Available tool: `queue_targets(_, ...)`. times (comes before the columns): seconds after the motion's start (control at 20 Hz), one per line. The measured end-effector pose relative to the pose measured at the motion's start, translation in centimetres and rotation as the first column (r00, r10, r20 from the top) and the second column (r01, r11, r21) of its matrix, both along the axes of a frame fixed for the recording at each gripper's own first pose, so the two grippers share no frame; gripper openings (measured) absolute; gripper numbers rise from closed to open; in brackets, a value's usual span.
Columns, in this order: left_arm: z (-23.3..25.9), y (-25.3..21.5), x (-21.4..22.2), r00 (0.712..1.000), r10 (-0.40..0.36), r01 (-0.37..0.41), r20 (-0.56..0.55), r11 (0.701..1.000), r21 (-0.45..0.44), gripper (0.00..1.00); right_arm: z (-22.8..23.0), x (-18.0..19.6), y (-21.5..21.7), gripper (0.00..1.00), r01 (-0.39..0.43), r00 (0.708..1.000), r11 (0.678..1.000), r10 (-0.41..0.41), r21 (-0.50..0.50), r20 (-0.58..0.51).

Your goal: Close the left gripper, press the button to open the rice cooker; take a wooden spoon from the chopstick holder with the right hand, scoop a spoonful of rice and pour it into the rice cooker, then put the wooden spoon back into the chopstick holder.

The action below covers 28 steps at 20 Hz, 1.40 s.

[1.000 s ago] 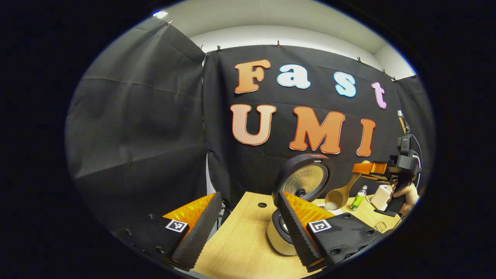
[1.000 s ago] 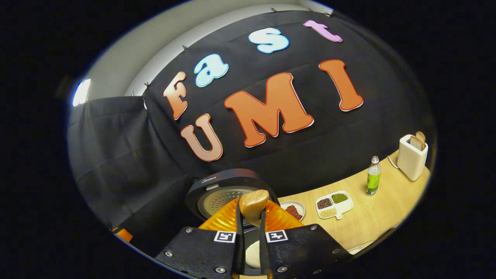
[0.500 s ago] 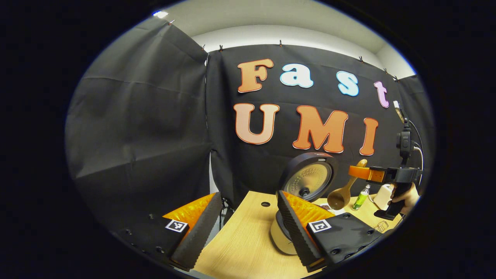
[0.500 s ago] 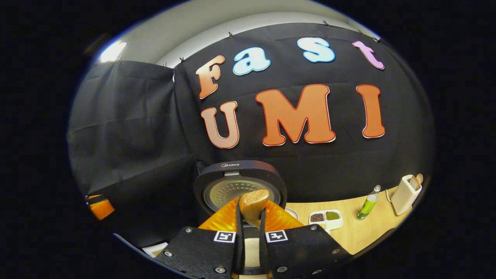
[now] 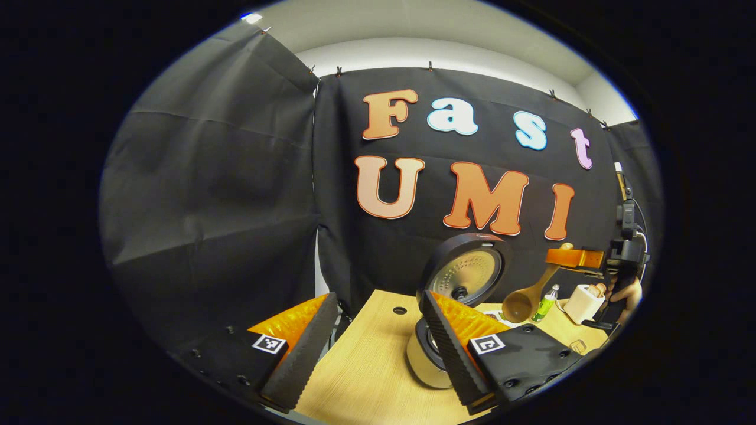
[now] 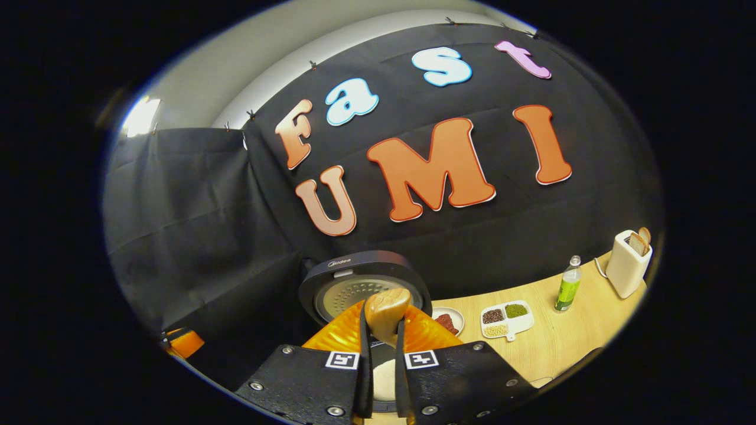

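My left gripper (image 5: 378, 300) is open and holds nothing, low over the table's left end. Just beyond its right finger stands the rice cooker (image 5: 422, 363) with its round lid (image 5: 468, 276) raised. Farther right, the right gripper (image 5: 576, 258) hangs in the air, held by a hand. It grips a wooden spoon whose bowl (image 5: 518, 306) hangs down beside the lid and looks bare. In the right gripper view, my right gripper (image 6: 383, 321) is shut on the spoon's handle (image 6: 387, 307), above the open cooker lid (image 6: 366, 283). A white patch (image 6: 383, 378) shows between the fingers below.
On the wooden table (image 6: 567, 336) lie a small plate of red beans (image 6: 447, 321) and a divided tray of grains (image 6: 507, 319). Farther right stand a green bottle (image 6: 567, 286) and a white toaster (image 6: 629, 262). Black cloth walls close the back and left.
The spoon's bowl held white rice a second ago; it now looks bare. The right gripper has drifted right and slightly up from the cooker lid, rolling a little. My left gripper stays still and open.
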<state>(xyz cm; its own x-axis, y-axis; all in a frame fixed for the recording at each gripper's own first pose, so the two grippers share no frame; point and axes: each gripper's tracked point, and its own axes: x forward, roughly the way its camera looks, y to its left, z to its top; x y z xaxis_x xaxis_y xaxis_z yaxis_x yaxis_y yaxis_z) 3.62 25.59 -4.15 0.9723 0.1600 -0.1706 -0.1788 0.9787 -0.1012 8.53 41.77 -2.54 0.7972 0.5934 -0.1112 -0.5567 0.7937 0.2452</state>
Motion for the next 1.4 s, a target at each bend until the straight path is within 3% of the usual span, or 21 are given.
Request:
queue_targets(0.35,1.3,-0.9,0.8,0.999,-0.01,0.01,0.041,1.0,0.017,0.98,1.2,0.3,-12.6,0.14,0.166,0.986,0.985,-0.166,0.04,-0.016)
queue_targets(0.6,1.6,-3.4,1.3,0.998,-0.038,0.037,0.048,0.999,0.026,0.97,0.1,0.2,-23.2,0.14,0.328,0.945,0.944,-0.327,0.027,-0.018)
queue_targets(0.8,1.2,-6.0,1.8,0.998,-0.06,0.059,0.034,0.997,0.041,0.97,-3.2,0.1,-29.7,0.14,0.41,0.91,0.912,-0.408,0.014,-0.069)
queue_targets(1.05,1.0,-8.5,1.3,0.999,-0.052,0.052,0.016,0.998,0.027,0.97,-9.2,0.5,-34.1,0.14,0.454,0.878,0.891,-0.451,-0.016,-0.161)
queue_targets(1.15,1.1,-9.0,0.9,0.999,-0.037,0.037,0.007,0.998,0.047,0.97,-11.9,1.0,-34.5,0.1,0.449,0.872,0.893,-0.445,-0.033,-0.204)
queue_targets(1.2,1.2,-9.3,0.6,1.0,-0.029,0.029,0.004,0.998,0.052,0.97,-13.2,1.3,-34.6,0.14,0.443,0.869,0.896,-0.44,-0.042,-0.226)
queue_targets(1.4,1.0,-9.7,-0.6,1.0,0.008,-0.007,-0.013,0.999,0.049,0.97,-17.9,2.4,-34.7,0.15,0.42,0.854,0.905,-0.418,-0.063,-0.31)
